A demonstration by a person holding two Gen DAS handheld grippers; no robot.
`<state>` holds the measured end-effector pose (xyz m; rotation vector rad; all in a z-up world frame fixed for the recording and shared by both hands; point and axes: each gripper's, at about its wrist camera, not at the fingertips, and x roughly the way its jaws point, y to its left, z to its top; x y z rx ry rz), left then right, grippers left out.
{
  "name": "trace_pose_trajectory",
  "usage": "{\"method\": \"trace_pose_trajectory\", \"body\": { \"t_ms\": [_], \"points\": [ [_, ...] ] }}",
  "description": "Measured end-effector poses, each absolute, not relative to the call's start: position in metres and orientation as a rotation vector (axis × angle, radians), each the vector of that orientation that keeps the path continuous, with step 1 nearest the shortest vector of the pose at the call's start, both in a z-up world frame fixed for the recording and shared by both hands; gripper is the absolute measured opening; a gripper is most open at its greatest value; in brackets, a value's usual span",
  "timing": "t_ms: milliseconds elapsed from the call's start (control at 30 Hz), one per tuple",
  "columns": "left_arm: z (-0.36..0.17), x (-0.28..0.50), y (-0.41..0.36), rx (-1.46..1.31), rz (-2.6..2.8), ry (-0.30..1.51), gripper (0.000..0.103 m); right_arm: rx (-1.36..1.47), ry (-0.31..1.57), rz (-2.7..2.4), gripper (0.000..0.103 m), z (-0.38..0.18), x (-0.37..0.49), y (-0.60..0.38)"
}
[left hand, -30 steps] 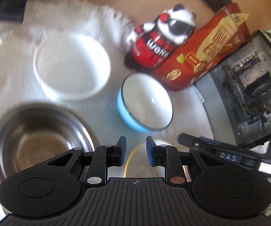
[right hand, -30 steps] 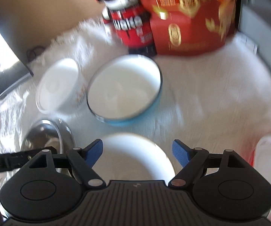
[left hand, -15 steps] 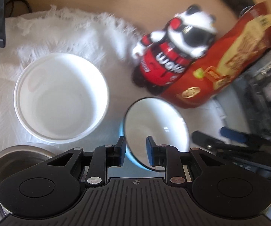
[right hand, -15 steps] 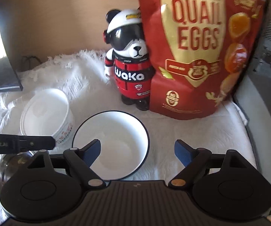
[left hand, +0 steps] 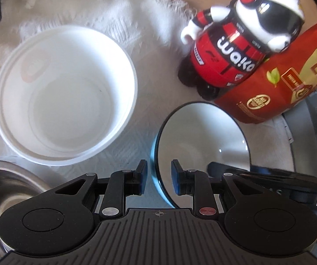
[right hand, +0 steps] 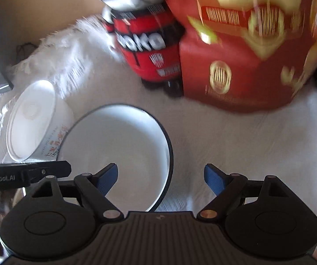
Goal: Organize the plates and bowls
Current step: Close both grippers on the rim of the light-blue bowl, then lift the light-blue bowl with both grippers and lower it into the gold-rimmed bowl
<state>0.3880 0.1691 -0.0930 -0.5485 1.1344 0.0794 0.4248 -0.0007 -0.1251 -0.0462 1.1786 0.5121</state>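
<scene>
1. My left tool (left hand: 157, 177) points steeply down at the near rim of the blue bowl (left hand: 202, 145). Its jaws stand narrowly apart astride that rim; I cannot tell whether the pads press it.
2. My right tool (right hand: 160, 177) has jaws spread wide, holding nothing; the blue bowl's far edge lies between them.
3. The white plastic bowl (left hand: 65, 101) sits apart on the white cloth (left hand: 118, 19), and the steel bowl (left hand: 6, 190) is near it.
4. I judge little done: all three bowls lie separate, nothing stacked.
</scene>
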Motion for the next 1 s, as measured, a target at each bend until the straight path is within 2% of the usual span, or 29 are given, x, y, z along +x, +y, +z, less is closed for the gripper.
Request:
{"method": "trace_pose_trajectory", "body": {
  "t_ms": [33,100,167,267,367,800,1000],
  "points": [
    [-0.096,0.391,0.167,-0.549,0.077,1.141,0.026,-0.019,1.208,0.517,0.081,-0.132,0.428,-0.002],
    [-0.102,0.395,0.165,-0.549,0.079,1.153,0.029,0.01,1.248,0.531,0.065,-0.143,0.432,-0.001],
    [-0.107,0.4,0.164,-0.56,0.075,1.157,0.032,0.02,1.261,0.537,0.065,-0.149,0.433,0.001],
    [-0.111,0.404,0.161,-0.546,0.083,1.159,0.032,0.017,1.264,0.547,0.063,-0.155,0.435,0.008],
    [-0.111,0.402,0.159,-0.531,0.089,1.167,0.03,0.006,1.254,0.576,0.056,-0.153,0.434,0.017],
    [-0.12,0.4,0.157,-0.539,0.049,1.22,0.025,0.032,1.251,0.57,0.056,-0.136,0.422,0.002],
    [-0.131,0.406,0.164,-0.594,0.047,1.238,0.021,0.018,1.292,0.543,0.056,-0.154,0.425,0.006]
  ]
}}
